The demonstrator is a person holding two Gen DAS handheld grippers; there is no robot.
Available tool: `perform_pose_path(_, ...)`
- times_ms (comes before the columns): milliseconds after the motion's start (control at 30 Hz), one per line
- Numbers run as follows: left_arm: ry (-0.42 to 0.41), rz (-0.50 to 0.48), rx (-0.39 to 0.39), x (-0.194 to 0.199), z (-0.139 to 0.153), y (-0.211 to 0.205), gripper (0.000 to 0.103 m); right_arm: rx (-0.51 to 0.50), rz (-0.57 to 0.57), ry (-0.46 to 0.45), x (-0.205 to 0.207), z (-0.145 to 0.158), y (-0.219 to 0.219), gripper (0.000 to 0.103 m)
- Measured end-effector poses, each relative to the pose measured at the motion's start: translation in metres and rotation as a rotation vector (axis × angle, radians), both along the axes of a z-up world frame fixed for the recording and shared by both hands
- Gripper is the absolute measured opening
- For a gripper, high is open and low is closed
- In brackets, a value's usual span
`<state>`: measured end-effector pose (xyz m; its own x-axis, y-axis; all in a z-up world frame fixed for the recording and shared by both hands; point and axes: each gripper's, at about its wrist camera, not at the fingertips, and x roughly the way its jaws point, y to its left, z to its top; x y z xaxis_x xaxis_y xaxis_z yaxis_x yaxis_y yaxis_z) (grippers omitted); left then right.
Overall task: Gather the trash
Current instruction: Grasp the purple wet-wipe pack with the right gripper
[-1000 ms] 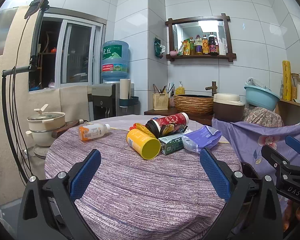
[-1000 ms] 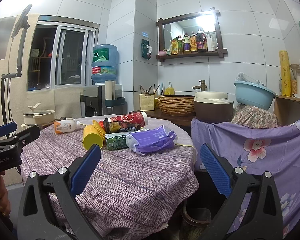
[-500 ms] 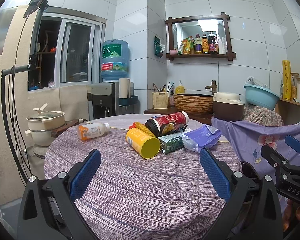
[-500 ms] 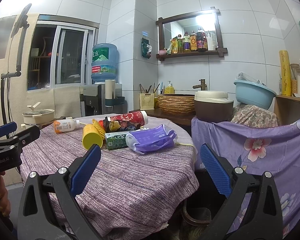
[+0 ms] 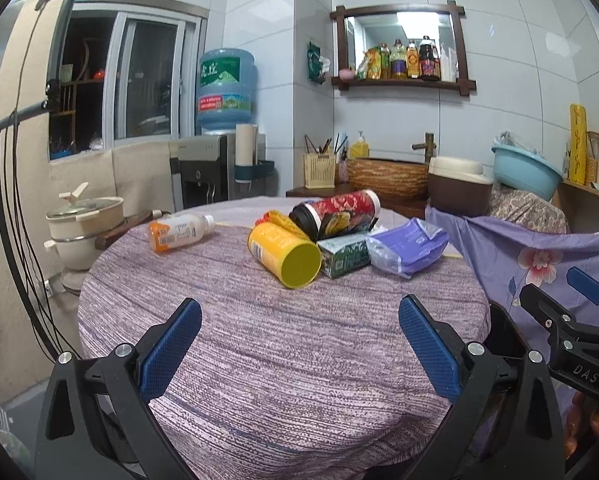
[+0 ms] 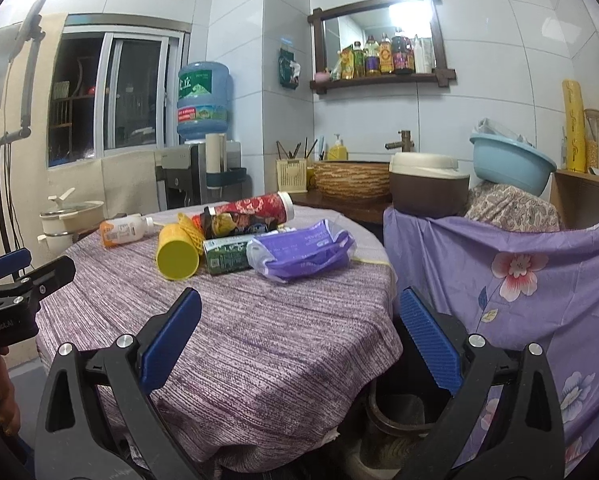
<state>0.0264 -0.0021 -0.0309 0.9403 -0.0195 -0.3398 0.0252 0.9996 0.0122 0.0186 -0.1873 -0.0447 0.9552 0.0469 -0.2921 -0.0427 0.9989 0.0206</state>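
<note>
Nothing moved since earlier frames; both grippers hover as before. Left gripper (image 5: pixel 299 336) fingers spread wide, released, empty, above purple tablecloth (image 5: pixel 259 360). Right gripper (image 6: pixel 299 332) likewise spread, empty, over table's right edge; dark bin (image 6: pixel 395 412) below at 6 o'clock. Trash pile at 12 o'clock: yellow can (image 5: pixel 285 255) on side, red tube (image 5: pixel 335 213) behind, green carton (image 5: pixel 345 257) touching can, purple bag (image 5: pixel 407 246) at 1 o'clock, orange-label bottle (image 5: pixel 179 232) apart at 11 o'clock.

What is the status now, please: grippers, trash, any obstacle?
Left gripper open, empty. Right gripper open, empty. Trash untouched on table: yellow can, bottle, purple bag. Approach unobstructed.
</note>
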Motion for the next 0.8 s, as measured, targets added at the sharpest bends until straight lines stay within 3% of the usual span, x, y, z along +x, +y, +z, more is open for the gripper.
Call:
perform_pose_path(233,0.141,-0.016,-0.005,0.021,-0.019,0.003,0.098,0.014,0.026,0.149,0.031,-0.023,-0.002,0.098)
perform_pose_path(467,0.192,-0.032,-0.002,0.040,-0.024,0.011,0.098,0.052,0.062,0.282,0.075,-0.041,-0.006,0.098)
perform_pose_path(600,0.208,-0.056,0.007,0.052,-0.022,0.013,0.098,0.080,0.095,0.315,0.105,-0.037,-0.007,0.098)
perform_pose_path(800,0.244,-0.077,-0.040,0.078,-0.017,0.022,0.098,0.149,0.110,0.370,0.159,-0.033,-0.010,0.098)
